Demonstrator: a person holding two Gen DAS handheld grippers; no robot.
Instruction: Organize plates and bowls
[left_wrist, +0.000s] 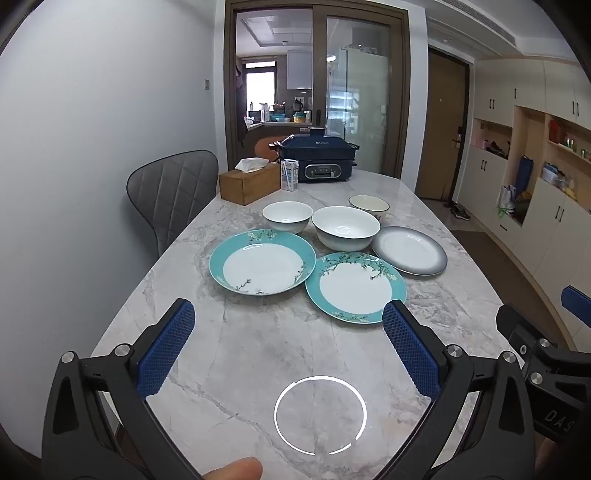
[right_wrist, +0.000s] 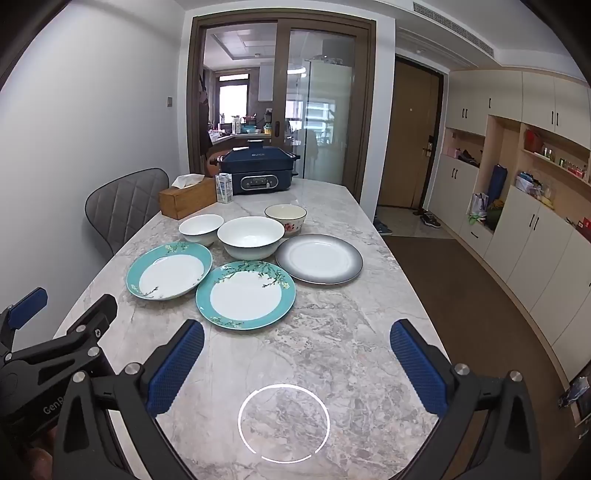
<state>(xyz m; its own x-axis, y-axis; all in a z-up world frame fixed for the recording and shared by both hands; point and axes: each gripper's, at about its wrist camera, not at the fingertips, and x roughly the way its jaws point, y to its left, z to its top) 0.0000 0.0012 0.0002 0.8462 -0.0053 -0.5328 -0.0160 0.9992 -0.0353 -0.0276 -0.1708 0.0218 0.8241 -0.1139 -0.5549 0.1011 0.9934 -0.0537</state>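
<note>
left gripper (left_wrist: 288, 325): fingers spread wide, nothing between them, hovering over bare marble worktop (left_wrist: 258, 369), tilted down toward the dishes.
right gripper (right_wrist: 297, 339): fingers likewise wide apart and empty, just beside the left one, same downward tilt.
nearest dish: flat teal plate (right_wrist: 245, 294), straight ahead of the right fingers and slightly left of their midline; in the left wrist view the same plate (left_wrist: 355, 287) just beyond the right-hand finger tip. Judged nearer to the right gripper.
second teal dish: deeper teal plate (left_wrist: 262, 263), ahead of the left fingers and close to their midline; probably the left gripper's natural pick.
grey plate (right_wrist: 319, 259): farther right, apart from the flat teal plate, ahead of the right gripper.
bowls behind: large white bowl (right_wrist: 251, 237) in the middle, small white bowl (right_wrist: 201, 229) to its left, floral bowl (right_wrist: 285, 218) farthest back on the right.
far end: tissue box (right_wrist: 187, 197), milk carton (right_wrist: 224, 187), blue electric cooker (right_wrist: 256, 170).
stage: nothing stacked yet; every rim round, so no long axis to align with.
</note>
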